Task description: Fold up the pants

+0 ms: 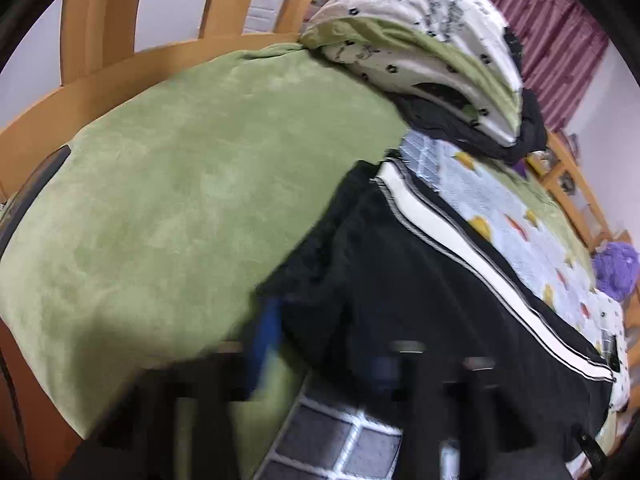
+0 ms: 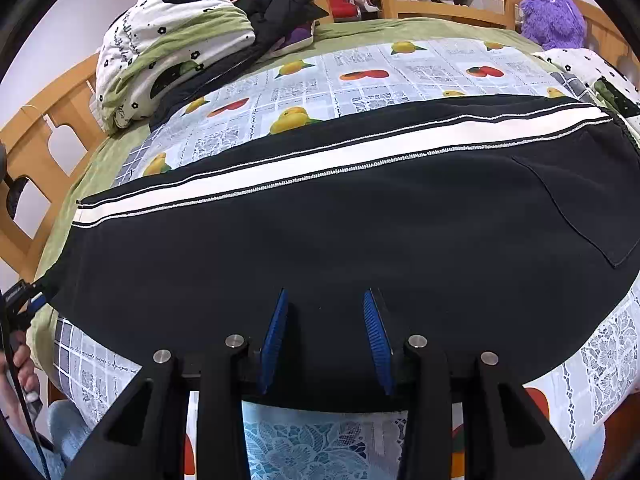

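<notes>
Pants lying flat, risk sitting at the leg end

The black pants (image 2: 320, 240) are lying stretched across the middle of the fruit-print sheet (image 2: 360, 72), with the white stripe (image 2: 320, 152) facing the sheet's far side. The right gripper (image 2: 326, 320) is hovering with its jaws apart over the pants edge at the sheet's near side, gripping nothing. The left gripper (image 2: 24, 298) is working at the leg end, at the sheet's left edge; its own view is blurring, so I cannot tell if it is clamping. In my judgement, a fast pull there is risking a one-layer grab and a crooked fold
</notes>
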`<state>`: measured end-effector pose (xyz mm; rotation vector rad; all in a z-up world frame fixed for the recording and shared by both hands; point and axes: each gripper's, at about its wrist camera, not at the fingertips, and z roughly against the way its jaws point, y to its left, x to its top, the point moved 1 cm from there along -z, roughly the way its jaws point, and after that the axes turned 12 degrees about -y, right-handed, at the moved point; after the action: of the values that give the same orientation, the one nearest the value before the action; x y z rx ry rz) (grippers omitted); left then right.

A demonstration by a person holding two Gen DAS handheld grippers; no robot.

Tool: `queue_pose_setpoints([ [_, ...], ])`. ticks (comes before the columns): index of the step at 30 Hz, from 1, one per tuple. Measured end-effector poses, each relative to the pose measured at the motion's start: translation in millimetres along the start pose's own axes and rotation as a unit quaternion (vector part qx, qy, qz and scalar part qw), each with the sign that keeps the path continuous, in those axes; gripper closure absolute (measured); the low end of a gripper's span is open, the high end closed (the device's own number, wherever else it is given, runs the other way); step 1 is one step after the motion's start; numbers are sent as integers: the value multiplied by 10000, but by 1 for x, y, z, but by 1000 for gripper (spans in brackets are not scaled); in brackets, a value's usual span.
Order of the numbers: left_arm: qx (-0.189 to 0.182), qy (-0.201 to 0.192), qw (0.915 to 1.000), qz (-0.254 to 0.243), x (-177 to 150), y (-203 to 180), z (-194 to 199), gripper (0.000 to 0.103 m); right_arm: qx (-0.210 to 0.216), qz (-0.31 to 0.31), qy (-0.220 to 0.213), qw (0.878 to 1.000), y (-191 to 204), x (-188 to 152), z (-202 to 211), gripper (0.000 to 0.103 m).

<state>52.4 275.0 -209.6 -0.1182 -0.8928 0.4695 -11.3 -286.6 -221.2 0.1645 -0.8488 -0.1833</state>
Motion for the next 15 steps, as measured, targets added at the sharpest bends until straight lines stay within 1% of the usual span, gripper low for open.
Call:
queue_pose_setpoints([
  [1, 13, -43, 10000, -38, 4, 1, 1, 91, -21, 19, 2, 10000, 0, 1, -1, 63],
  [3, -222, -339, 9991, 131, 9, 10, 14, 91, -34, 64, -7, 10000, 1, 4, -2, 63],
  [4, -223, -298, 9992, 119, 10, 12, 14, 91, -33, 86, -30, 10000, 2, 5, -1, 63],
  [6, -142, -66, 9998, 122, 6, 13, 8, 90, -27, 165, -96, 9998, 3, 12, 0, 63],
  [8, -2, 91, 10000, -9, 2, 12, 7, 84, 27, 265, -126, 9996, 7, 20, -4, 63],
  [9, 55, 81, 9999, -135, 2, 10, 13, 84, 51, 334, -140, 9993, 9, 25, -6, 63],
  [10, 50, 6, 9997, -252, 3, 7, 19, 82, 74, 449, -189, 9988, 12, 33, -9, 63],
  [11, 121, -93, 9992, -383, 4, 4, 27, 76, 111, 533, -248, 9982, 14, 40, -11, 61],
  [12, 228, -215, 9981, -538, 5, 0, 34, 73, 169, 645, -320, 9973, 16, 48, -14, 59],
  [13, 270, -325, 9967, -693, 9, -4, 40, 66, 208, 789, -384, 9959, 19, 57, -18, 55],
  [14, 239, -446, 9950, -862, 13, -11, 46, 62, 216, 938, -463, 9943, 20, 68, -24, 53],
  [15, 197, -514, 9941, -939, 18, -16, 49, 61, 222, 1056, -542, 9927, 21, 78, -30, 52],
])
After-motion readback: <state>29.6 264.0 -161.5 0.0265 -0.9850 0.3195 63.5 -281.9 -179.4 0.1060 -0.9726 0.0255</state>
